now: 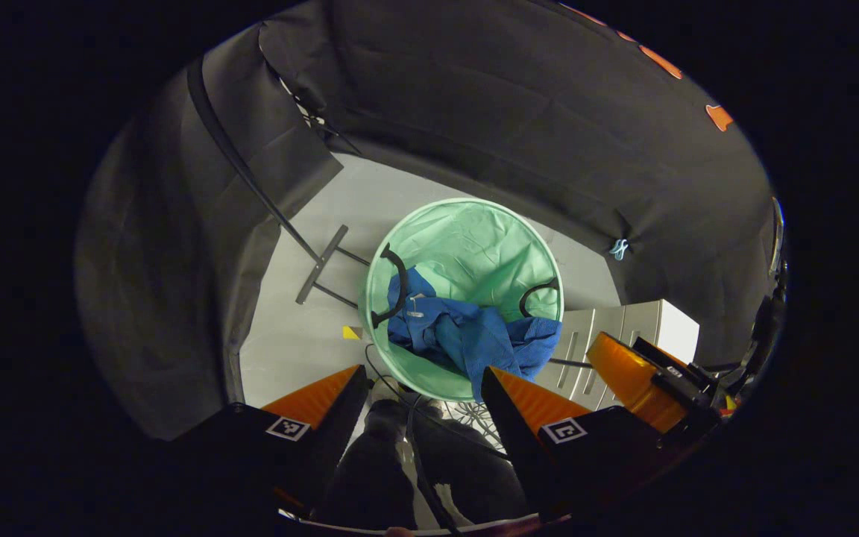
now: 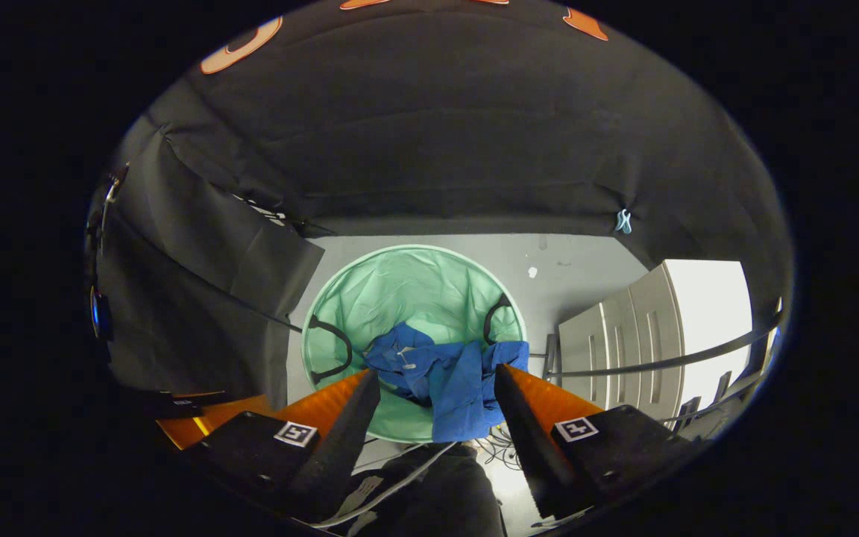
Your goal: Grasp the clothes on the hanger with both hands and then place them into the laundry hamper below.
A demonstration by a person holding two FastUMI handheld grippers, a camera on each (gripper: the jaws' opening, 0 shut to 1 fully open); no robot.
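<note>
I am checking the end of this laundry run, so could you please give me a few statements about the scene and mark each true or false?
1. The blue garment lies in the green hamper. True.
2. Part of the garment hangs over the hamper's near rim. True.
3. The left gripper is shut on the garment. False: its jaws are open and hold nothing.
4. The right gripper grips a hamper handle. False: it is open, above the hamper.
5. The hamper has dark handles. True.

Pretty dim booth overall, only the pale grey floor (image 1: 295,335) and white drawer cabinet (image 2: 705,328) catch light, with heavy fisheye warping at the edges.
</note>
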